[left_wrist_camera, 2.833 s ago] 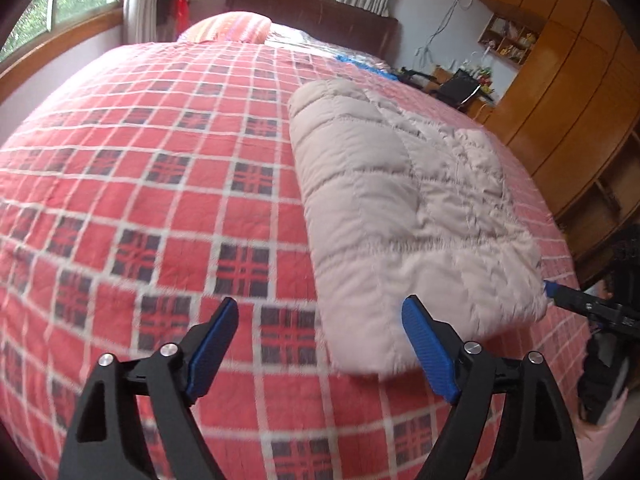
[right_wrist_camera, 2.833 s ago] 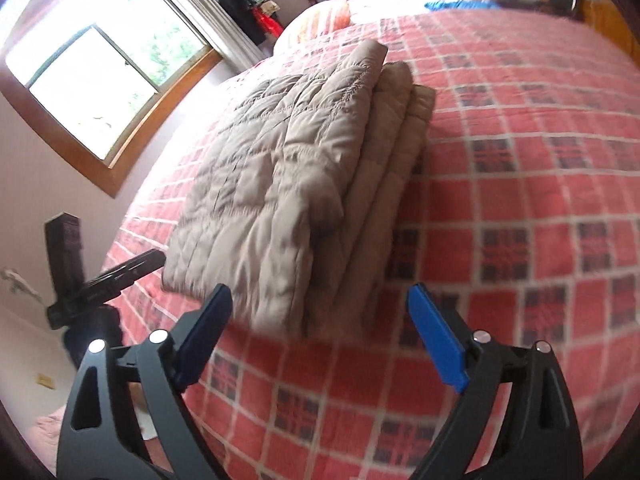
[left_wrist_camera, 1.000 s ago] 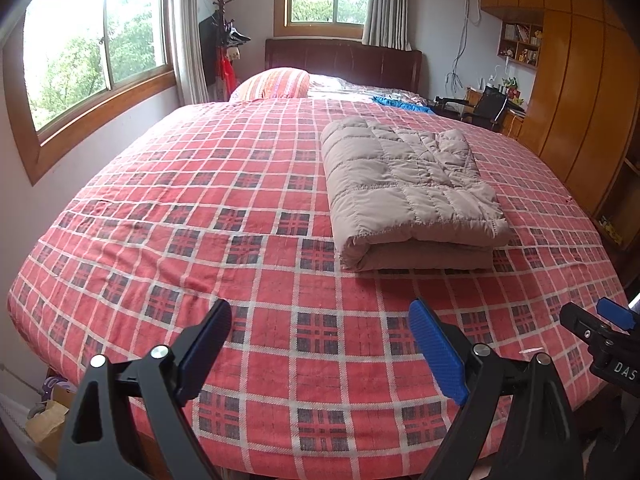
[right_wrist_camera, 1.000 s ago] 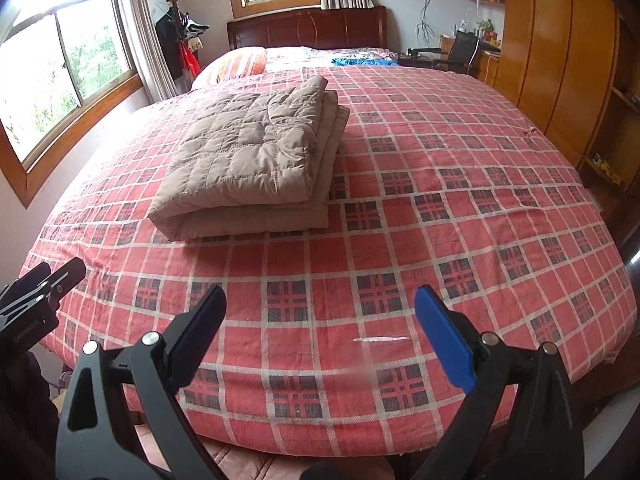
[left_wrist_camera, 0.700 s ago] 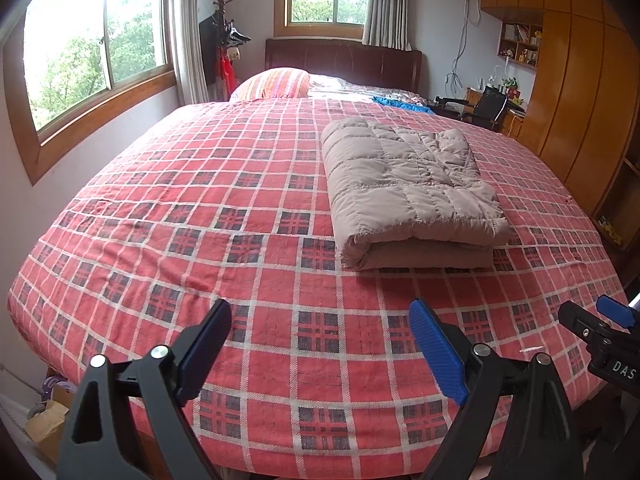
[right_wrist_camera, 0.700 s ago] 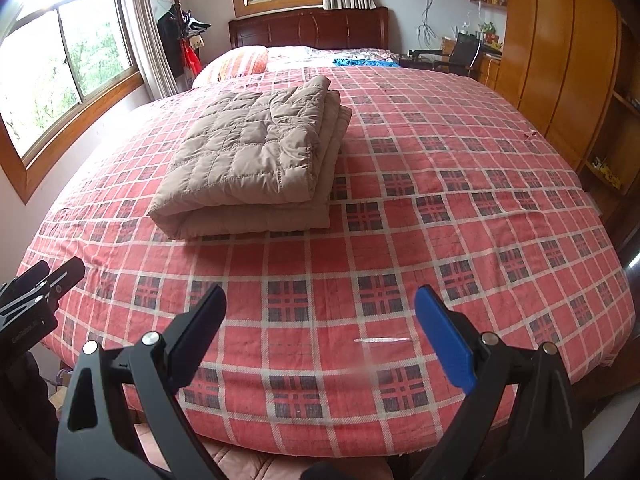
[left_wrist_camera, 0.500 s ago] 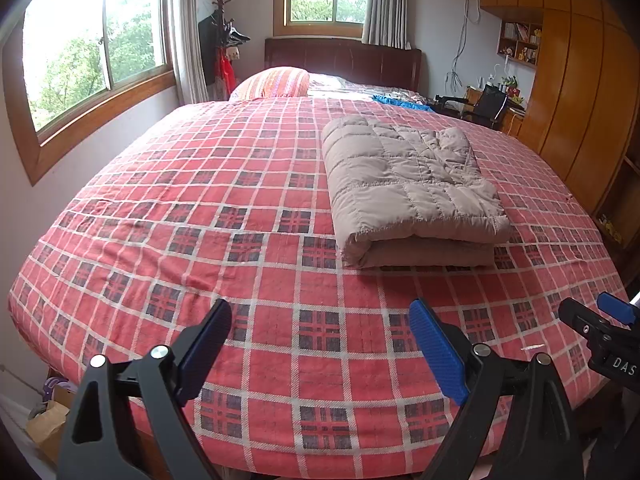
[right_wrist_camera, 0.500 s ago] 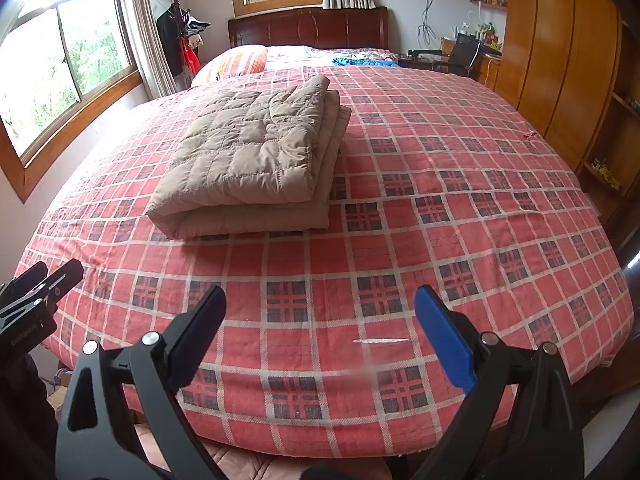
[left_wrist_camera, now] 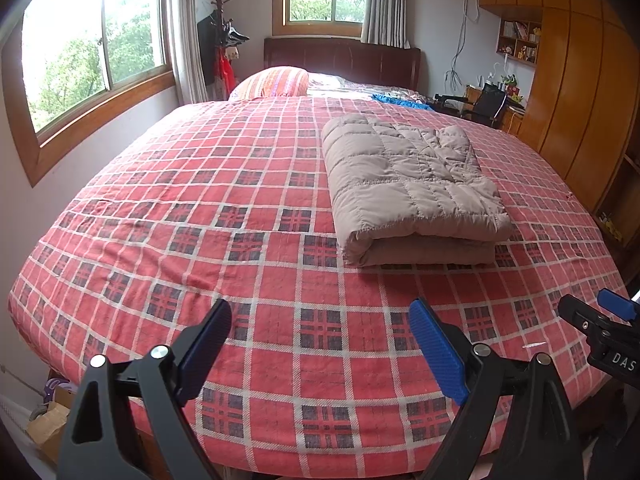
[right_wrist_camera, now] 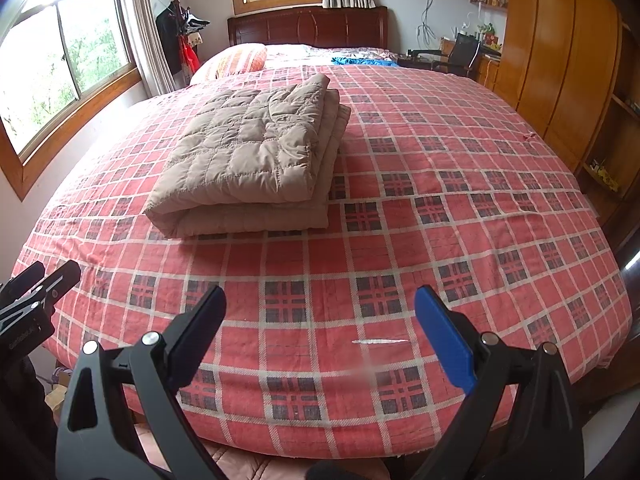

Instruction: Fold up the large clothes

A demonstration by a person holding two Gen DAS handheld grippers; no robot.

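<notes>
Folding looks finished: beige quilted padded garment [left_wrist_camera: 408, 184] lies stacked on the red plaid bed [left_wrist_camera: 200, 216], well ahead of left tool [left_wrist_camera: 320, 344] and right tool [right_wrist_camera: 320, 332], both wide open and empty, so only checking remains.

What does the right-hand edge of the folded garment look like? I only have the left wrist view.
Observer: From the right wrist view, the folded garment shows several stacked layer edges along that side, roughly flush, none trailing onto the bedspread.
Operator: Is the right gripper holding anything?
Observer: No. The right gripper is open with nothing between its fingers, near the foot of the bed and apart from the garment.
Operator: Anything under the bed edge there?
Observer: A pink cloth shows just below the bedspread's edge; I cannot tell what it is.
</notes>
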